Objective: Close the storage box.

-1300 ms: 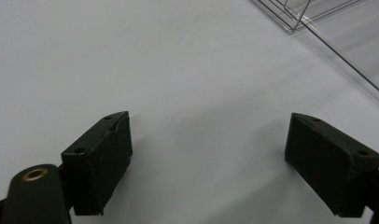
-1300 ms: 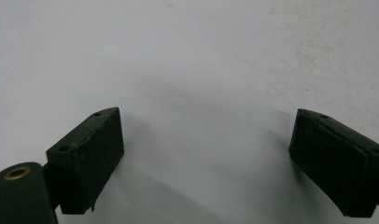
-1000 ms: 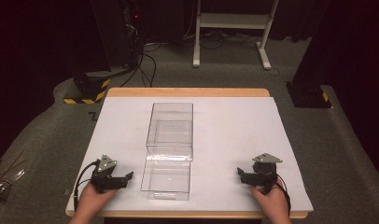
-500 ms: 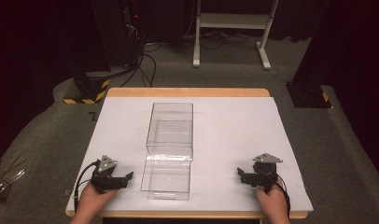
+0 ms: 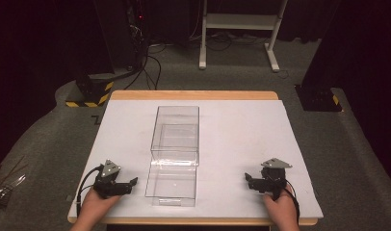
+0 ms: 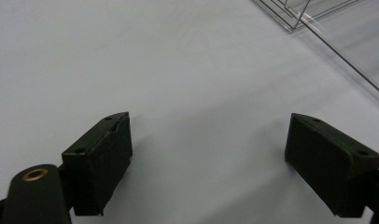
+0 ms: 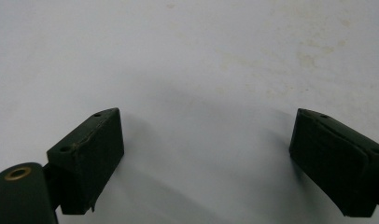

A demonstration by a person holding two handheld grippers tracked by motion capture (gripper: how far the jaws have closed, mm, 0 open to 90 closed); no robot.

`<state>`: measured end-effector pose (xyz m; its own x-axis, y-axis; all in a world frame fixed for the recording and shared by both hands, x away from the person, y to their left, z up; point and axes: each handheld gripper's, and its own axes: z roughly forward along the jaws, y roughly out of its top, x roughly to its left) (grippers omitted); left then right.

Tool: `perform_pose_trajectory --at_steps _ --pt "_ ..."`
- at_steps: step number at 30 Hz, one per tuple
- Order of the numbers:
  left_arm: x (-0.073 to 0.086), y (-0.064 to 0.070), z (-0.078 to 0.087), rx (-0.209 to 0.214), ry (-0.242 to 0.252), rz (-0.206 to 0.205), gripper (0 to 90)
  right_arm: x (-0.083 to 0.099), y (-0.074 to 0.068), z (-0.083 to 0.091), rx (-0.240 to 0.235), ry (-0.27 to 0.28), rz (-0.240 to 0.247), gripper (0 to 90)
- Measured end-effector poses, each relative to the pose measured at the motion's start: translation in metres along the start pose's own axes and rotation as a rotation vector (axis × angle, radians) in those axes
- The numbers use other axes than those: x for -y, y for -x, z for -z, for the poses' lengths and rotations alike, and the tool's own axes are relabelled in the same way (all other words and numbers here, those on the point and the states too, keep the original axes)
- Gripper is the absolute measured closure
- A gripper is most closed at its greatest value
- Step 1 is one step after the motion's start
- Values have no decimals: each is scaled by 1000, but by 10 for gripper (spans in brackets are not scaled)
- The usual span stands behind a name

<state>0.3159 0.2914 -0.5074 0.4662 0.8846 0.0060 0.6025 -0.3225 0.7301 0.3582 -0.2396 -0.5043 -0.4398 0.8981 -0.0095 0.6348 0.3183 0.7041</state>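
Nothing has shifted over the last second — the left hand-held gripper [image 5: 117, 183] and right hand-held gripper [image 5: 262, 182] rest on the desk [image 5: 241, 134], jaws apart and empty, flanking the clear box [image 5: 175, 153] at centre; likely work has not begun.

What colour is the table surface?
White table surface, with a wooden edge; clearest in the high view.

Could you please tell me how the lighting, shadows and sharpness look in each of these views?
High view: the white rectangular table top is evenly lit against dark surroundings, and the clear plastic box shows mainly by its edges. Left gripper view: the left claw casts soft shadows on the table, its jaws slightly blurred. Right gripper view: a broad soft shadow lies between the right claw jaws; faint stains show further away.
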Motion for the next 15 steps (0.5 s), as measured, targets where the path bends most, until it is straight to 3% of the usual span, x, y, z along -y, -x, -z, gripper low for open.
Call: perform_pose_trajectory --at_steps 15 --pt "-5 7 13 31 68 -33 151 0 1 0 -7 2 -7 99"
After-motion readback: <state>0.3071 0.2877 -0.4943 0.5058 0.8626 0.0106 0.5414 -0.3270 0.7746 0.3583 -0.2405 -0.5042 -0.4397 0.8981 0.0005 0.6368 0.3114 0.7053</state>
